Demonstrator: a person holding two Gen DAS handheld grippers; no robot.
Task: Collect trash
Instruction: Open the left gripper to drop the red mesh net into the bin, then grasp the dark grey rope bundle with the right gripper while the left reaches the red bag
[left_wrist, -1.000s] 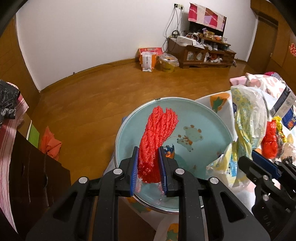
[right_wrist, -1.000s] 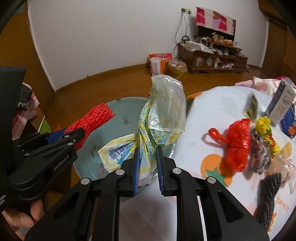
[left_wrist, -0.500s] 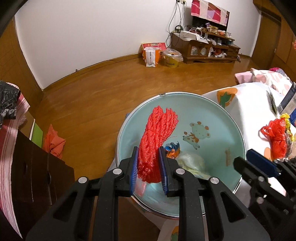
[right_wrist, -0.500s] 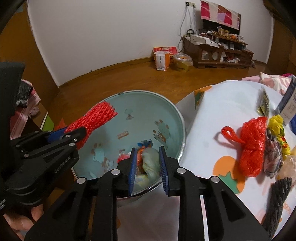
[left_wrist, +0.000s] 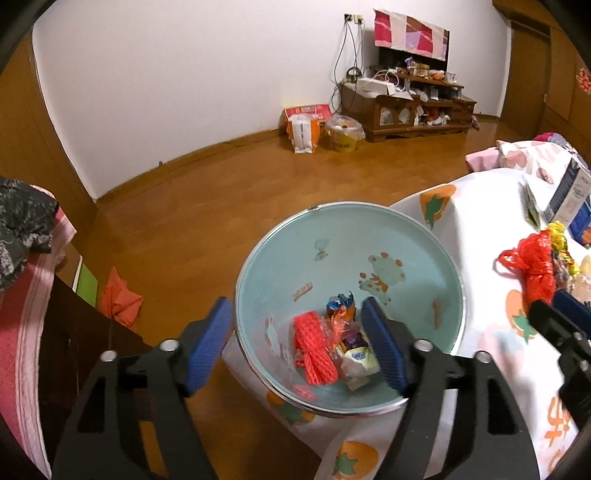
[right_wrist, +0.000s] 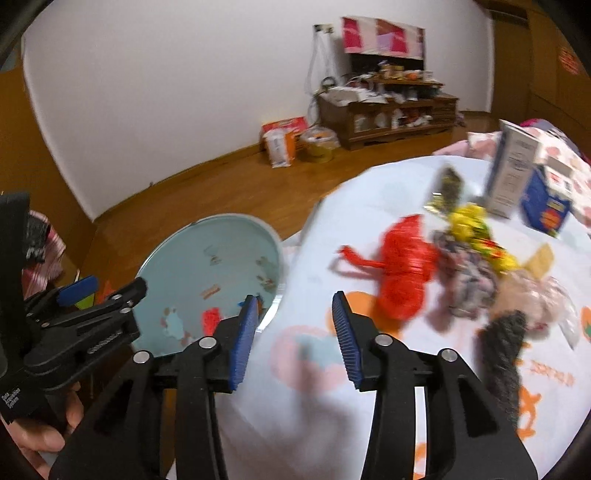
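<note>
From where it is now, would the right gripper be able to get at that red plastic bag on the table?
Probably yes. The right gripper is empty, its jaws opening, and only bare tablecloth lies between it and the red plastic bag. Other trash sits beyond the bag, not in the way.

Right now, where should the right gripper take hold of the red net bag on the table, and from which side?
Grip the red net bag across its bunched middle, coming from above with the right gripper, whose jaws are opening with nothing between them. The bag lies flat and its middle looks narrow enough for the jaws. The thin loop at its left end could slip out.
</note>
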